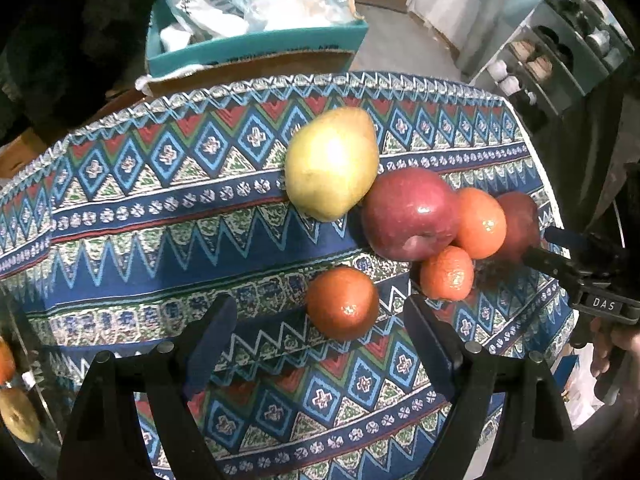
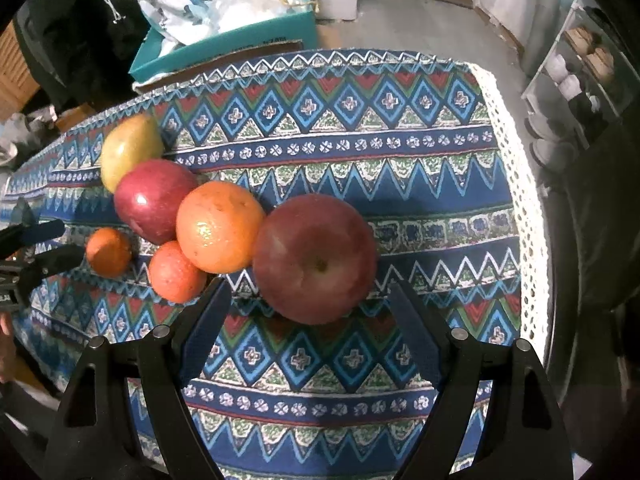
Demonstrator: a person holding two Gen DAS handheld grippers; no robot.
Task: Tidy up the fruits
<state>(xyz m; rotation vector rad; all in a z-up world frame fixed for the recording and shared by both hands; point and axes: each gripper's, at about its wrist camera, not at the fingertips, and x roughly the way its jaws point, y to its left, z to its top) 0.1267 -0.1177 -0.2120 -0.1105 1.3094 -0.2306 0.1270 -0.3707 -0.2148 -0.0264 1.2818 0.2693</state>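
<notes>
Now gathering fruit into row on desk [image 2: 440,160]; left gripper [image 1: 316,336] gaping, empty, nearing stray orange [image 1: 342,303]; right gripper [image 2: 308,300] wide, empty, flanking apple [image 2: 314,258]; next: closing squarely, gently.

A yellow-green pear [image 1: 331,163] lies on its side at the far left of the cluster, touching a dark red apple [image 1: 410,213]. A large orange [image 2: 219,227] sits between that apple and a second red apple [image 2: 315,258], stem dimple up. A small mandarin [image 2: 176,272] rests nearer, against the orange; another mandarin [image 1: 342,303] lies apart, to the left.
</notes>
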